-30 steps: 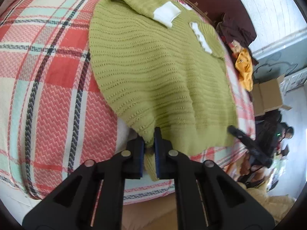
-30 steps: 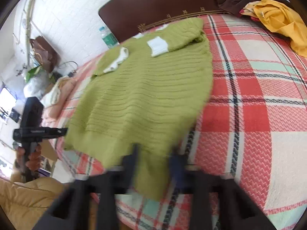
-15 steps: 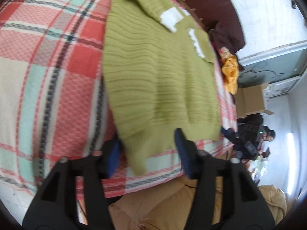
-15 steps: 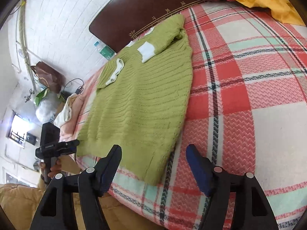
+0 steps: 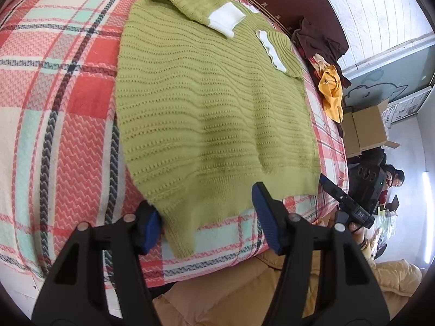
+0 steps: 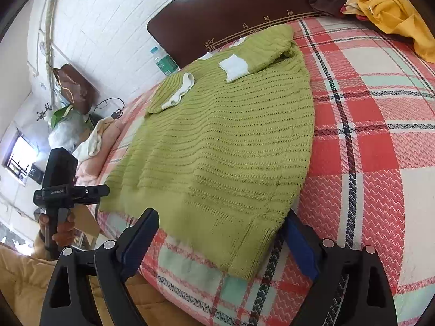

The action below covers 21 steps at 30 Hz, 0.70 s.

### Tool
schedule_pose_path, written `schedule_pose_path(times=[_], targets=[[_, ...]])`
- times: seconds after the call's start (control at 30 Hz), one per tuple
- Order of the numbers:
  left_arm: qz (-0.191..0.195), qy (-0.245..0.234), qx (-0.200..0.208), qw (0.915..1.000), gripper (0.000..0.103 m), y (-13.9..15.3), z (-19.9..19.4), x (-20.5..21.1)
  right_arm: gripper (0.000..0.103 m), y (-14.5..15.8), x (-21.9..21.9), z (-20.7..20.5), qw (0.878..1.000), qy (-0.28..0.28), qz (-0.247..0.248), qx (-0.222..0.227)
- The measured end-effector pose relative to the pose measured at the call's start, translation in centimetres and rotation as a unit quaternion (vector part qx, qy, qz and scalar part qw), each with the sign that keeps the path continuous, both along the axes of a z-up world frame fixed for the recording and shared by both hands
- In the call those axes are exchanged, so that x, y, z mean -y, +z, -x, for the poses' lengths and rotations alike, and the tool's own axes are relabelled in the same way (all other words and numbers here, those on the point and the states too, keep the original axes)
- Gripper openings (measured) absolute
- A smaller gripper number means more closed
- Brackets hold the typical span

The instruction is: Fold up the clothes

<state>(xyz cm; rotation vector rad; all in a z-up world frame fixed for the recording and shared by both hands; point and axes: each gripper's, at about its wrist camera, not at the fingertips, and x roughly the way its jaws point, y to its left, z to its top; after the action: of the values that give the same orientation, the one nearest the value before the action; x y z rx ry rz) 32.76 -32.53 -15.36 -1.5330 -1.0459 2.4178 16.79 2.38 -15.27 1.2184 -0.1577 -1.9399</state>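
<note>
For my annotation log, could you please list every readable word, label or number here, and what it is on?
"GenRobot.AI", small and only just legible: on the left gripper body, seen from the right wrist.
Gold characters on the headboard: too small to read.
Bottle label: blurred.
Wall poster: unreadable.

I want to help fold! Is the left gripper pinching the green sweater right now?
No, the left gripper is open, its blue pads apart on either side of the green sweater's hem.

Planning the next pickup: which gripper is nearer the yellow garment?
Right. The right gripper straddles the green sweater's hem corner on the yellow garment's side; the left gripper straddles the opposite corner, farther away.
</note>
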Motion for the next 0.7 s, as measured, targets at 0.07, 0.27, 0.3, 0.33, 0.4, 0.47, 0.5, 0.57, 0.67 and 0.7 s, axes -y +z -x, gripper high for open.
schedule_pose_path(times=[0.07,0.27,0.3,0.33,0.4,0.47,0.5,0.57,0.67,0.7], targets=[[0.015,0.001,0.008,0.9999,0.037,-0.1,0.1,-0.3,0.086,0.2,0.3,-0.1,1.0,-0.001,-0.022,-0.006],[-0.013,0.008,0.031,0.9994,0.012,-0.8,0.1,0.2,0.006,-0.3,-1.3,1.0,0.999,-0.015,-0.027,0.024],[-0.027,0.011,0.032,0.9991,0.011,-0.8,0.1,0.6,0.006,-0.2,-1.6,1.1,0.999,-0.016,-0.016,0.029],[-0.039,0.014,0.032,0.9986,0.011,-0.8,0.1,0.9,0.006,0.0,-2.0,1.3,0.999,-0.017,-0.002,0.036],[-0.067,0.019,0.029,0.9972,0.01,-0.7,0.1,1.7,0.006,0.5,-2.6,1.8,0.998,-0.018,0.039,0.055],[-0.088,0.024,0.023,0.9956,0.01,-0.3,0.2,2.4,0.006,1.1,-3.0,2.3,0.994,-0.018,0.08,0.07],[-0.095,0.024,0.018,0.995,0.01,0.0,0.4,2.7,0.006,1.4,-3.1,2.7,0.992,-0.018,0.098,0.078],[-0.112,0.022,0.008,0.9935,0.01,0.5,0.8,3.2,0.006,1.7,-3.2,3.5,0.987,-0.018,0.133,0.092],[-0.133,0.017,0.004,0.991,0.01,1.1,1.6,3.8,0.006,2.2,-3.0,4.7,0.98,-0.018,0.167,0.106],[-0.137,0.015,0.002,0.9905,0.01,1.3,1.9,4.0,0.006,2.4,-2.9,5.1,0.978,-0.019,0.177,0.11]])
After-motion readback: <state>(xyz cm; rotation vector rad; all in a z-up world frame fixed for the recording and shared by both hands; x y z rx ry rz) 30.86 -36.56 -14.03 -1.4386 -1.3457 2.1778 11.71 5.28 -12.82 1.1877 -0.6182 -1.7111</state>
